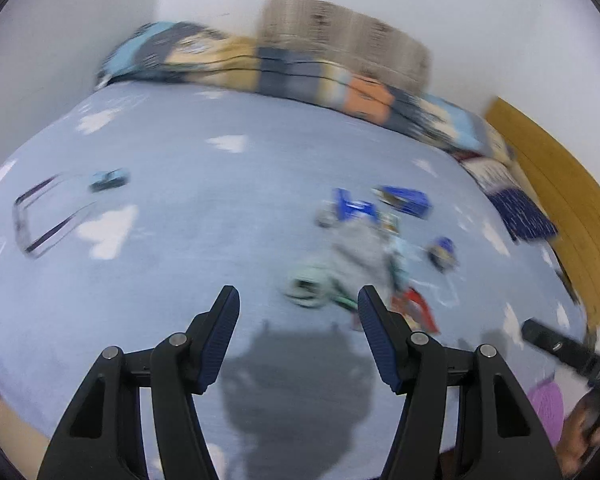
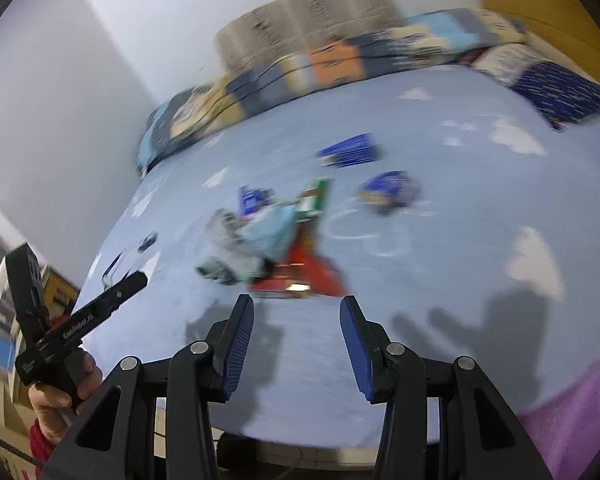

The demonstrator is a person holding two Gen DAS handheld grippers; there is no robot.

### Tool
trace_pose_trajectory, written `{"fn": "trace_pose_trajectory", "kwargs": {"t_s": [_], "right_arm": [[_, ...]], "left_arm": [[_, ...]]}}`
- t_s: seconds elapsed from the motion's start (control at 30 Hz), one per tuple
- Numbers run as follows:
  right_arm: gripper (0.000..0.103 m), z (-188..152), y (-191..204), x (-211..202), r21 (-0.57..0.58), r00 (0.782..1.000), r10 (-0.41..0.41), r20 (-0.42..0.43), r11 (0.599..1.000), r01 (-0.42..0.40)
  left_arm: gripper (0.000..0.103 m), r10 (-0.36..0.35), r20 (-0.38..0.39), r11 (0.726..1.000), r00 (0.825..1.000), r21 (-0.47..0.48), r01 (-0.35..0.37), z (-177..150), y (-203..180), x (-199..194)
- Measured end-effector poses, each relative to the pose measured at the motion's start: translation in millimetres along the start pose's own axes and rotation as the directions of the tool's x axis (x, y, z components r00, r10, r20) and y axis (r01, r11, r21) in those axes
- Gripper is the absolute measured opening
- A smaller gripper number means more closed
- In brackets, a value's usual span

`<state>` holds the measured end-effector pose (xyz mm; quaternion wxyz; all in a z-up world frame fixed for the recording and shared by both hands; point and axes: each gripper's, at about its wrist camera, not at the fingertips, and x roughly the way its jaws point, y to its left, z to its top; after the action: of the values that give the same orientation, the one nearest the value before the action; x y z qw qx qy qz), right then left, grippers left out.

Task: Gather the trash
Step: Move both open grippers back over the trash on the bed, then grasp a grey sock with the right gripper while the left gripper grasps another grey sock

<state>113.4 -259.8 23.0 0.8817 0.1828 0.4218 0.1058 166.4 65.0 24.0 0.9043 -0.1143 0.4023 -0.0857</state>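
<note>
A heap of trash lies on a light blue bed sheet (image 1: 220,200): grey and pale blue crumpled wrappers (image 1: 356,252), a red packet (image 1: 414,308), blue packets (image 1: 406,200) and a small dark blue wrapper (image 1: 444,252). In the right wrist view the same heap (image 2: 260,236) lies with the red packet (image 2: 304,272) nearest. My left gripper (image 1: 298,300) is open and empty, just short of the heap. My right gripper (image 2: 296,312) is open and empty, just before the red packet. Both views are motion-blurred.
A clear plastic bag with dark edges (image 1: 44,216) and a small blue item (image 1: 110,180) lie at the sheet's left. A patterned folded quilt (image 1: 300,68) lines the far edge. A wooden headboard (image 1: 560,208) stands at the right. The other gripper (image 2: 60,320) shows at left.
</note>
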Motion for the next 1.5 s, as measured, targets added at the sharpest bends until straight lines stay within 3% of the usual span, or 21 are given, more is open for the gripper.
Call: {"fn": "trace_pose_trajectory", "kwargs": {"t_s": [0.17,0.3,0.4,0.43,0.47,0.5,0.73,0.87,1.0,1.03,1.07,1.13,1.27,1.4,1.5], "right_arm": [[0.055,15.2,71.6,76.7,-0.152,0.999,0.008,-0.033,0.988,-0.013],[0.055,29.8,105.1,129.4,-0.246,0.998,-0.058,0.002,0.968,0.057],[0.055,38.4,111.3,171.6,-0.27,0.992,-0.124,-0.026,0.956,0.113],[0.05,39.2,109.3,184.0,-0.268,0.991,-0.128,-0.045,0.957,0.111],[0.036,39.0,105.4,193.2,-0.271,0.987,-0.147,-0.059,0.954,0.126],[0.008,39.1,101.6,194.8,-0.271,0.986,-0.151,-0.068,0.954,0.128],[0.008,35.8,66.4,132.6,-0.163,1.0,0.0,-0.02,0.987,-0.003],[0.008,29.7,44.1,77.1,-0.102,0.998,0.044,0.051,0.994,-0.038],[0.008,21.2,20.3,50.6,-0.022,0.992,0.087,0.089,0.996,-0.086],[0.008,20.9,16.0,49.2,-0.016,0.992,0.089,0.091,0.996,-0.088],[0.008,22.4,13.7,49.8,-0.019,0.992,0.086,0.092,0.996,-0.084],[0.008,22.8,7.4,52.0,-0.019,0.993,0.07,0.09,0.997,-0.069],[0.008,24.6,2.8,58.8,0.002,0.994,0.08,0.077,0.997,-0.08],[0.008,22.6,7.8,52.7,-0.024,0.992,0.079,0.101,0.997,-0.077],[0.008,22.0,12.0,46.8,-0.034,0.989,0.077,0.129,0.997,-0.073]], "left_arm": [[0.061,0.039,0.001,0.993,0.999,-0.112,-0.039,9.3,36.3,1.4],[0.061,0.062,-0.005,0.987,0.998,-0.145,-0.062,12.7,50.8,5.7],[0.061,0.044,-0.02,0.987,0.999,-0.153,-0.047,18.5,50.3,15.4],[0.061,0.043,-0.024,0.987,0.999,-0.151,-0.046,19.5,49.1,17.9],[0.061,0.039,-0.03,0.988,0.999,-0.148,-0.043,20.9,47.2,22.4],[0.061,0.034,-0.036,0.989,0.999,-0.146,-0.039,22.1,43.3,27.6],[0.061,-0.009,-0.118,0.995,0.993,-0.103,-0.003,16.7,6.9,76.6],[0.061,0.038,-0.183,0.999,0.982,-0.02,-0.043,6.1,-18.6,117.9],[0.061,0.058,-0.214,0.998,0.975,0.008,-0.057,1.3,-24.2,147.6],[0.057,0.048,-0.224,0.999,0.973,0.006,-0.048,0.1,-25.1,153.8],[0.043,0.036,-0.232,0.999,0.972,0.003,-0.037,-0.9,-26.2,158.4],[0.034,0.036,-0.245,0.999,0.969,0.019,-0.032,-2.7,-30.9,164.5],[0.022,0.044,-0.232,0.998,0.972,0.052,-0.033,-3.6,-37.8,156.8],[0.022,0.006,-0.164,1.0,0.986,0.013,-0.003,3.3,-33.5,120.2],[0.022,-0.01,-0.083,0.999,0.997,0.042,0.013,4.2,-37.6,82.5]]}}
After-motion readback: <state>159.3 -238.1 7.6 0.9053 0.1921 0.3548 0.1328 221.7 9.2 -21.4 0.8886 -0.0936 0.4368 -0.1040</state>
